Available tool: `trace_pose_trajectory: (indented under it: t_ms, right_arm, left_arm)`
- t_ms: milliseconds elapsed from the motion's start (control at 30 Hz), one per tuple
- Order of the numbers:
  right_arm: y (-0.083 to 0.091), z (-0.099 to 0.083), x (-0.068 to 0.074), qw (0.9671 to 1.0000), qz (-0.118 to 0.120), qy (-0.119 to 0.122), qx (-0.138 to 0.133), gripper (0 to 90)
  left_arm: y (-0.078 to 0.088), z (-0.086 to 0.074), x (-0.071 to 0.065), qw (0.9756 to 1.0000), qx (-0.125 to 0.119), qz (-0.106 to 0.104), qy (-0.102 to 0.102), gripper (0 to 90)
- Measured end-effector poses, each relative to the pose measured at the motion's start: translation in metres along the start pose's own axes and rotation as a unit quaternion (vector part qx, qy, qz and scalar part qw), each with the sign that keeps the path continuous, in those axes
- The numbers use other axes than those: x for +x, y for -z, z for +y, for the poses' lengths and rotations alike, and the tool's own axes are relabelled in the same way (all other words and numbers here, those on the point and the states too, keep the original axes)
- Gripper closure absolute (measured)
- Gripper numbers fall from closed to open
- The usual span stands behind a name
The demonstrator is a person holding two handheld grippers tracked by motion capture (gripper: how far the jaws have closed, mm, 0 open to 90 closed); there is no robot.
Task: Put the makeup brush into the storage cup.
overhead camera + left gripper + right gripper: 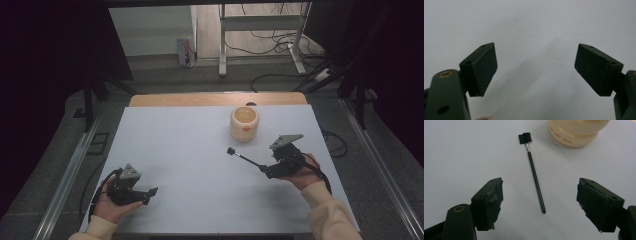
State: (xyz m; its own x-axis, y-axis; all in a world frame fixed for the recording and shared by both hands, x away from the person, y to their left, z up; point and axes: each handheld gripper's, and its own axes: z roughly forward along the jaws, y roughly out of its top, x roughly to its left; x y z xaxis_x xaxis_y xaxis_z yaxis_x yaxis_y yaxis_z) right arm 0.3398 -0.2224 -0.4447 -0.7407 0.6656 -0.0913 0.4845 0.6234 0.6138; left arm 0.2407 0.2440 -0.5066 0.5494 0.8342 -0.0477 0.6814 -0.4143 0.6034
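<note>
While lying ungrasped on the tabletop (175,150), brush (535,176) awaits pickup; right tool (540,202) released, left tool (536,70) released too.

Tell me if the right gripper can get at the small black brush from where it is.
Probably yes: the right gripper stands open just short of the brush, handle end nearest and nothing between them.

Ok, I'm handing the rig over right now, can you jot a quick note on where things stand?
Right gripper: open, nothing held, jaws on either side of the near end of the brush, pads not touching it.
Left gripper: open, nothing between its jaws, over bare table.
Brush lies flat on the table, bristle end toward the cream jar, apart from it.
Done: approach lined up.
Left: probably close on the handle and lift; the jar looks the likely destination.
</note>
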Motion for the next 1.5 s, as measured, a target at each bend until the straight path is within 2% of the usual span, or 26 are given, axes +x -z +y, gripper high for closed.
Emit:
trace_pose_trajectory:
  t_ms: [367, 700, 800, 1267, 1500]
  right_arm:
    - [-0.008, 0.015, -0.003, 1.0000, 0.006, -0.004, 0.000, 20.1]
    - [-0.018, 0.028, -0.006, 0.9998, 0.014, -0.005, 0.010, 18.6]
    - [-0.022, 0.032, -0.007, 0.9996, 0.023, -0.012, 0.011, 18.4]
    - [-0.043, 0.050, -0.013, 0.9983, 0.031, -0.011, 0.049, 17.3]
    - [-0.054, 0.056, -0.010, 0.9974, 0.033, -0.002, 0.065, 19.4]
  left_arm:
    - [0.000, 0.000, 0.000, 1.0000, 0.001, -0.001, 0.000, 18.6]
    - [-0.001, 0.000, 0.000, 1.0000, 0.001, -0.002, 0.000, 18.6]
    - [-0.001, 0.000, 0.000, 1.0000, 0.001, -0.002, 0.000, 18.6]
    - [-0.001, 0.000, 0.000, 1.0000, 0.003, -0.004, 0.001, 18.2]
    - [-0.001, 0.000, 0.000, 1.0000, 0.002, -0.004, 0.000, 18.2]
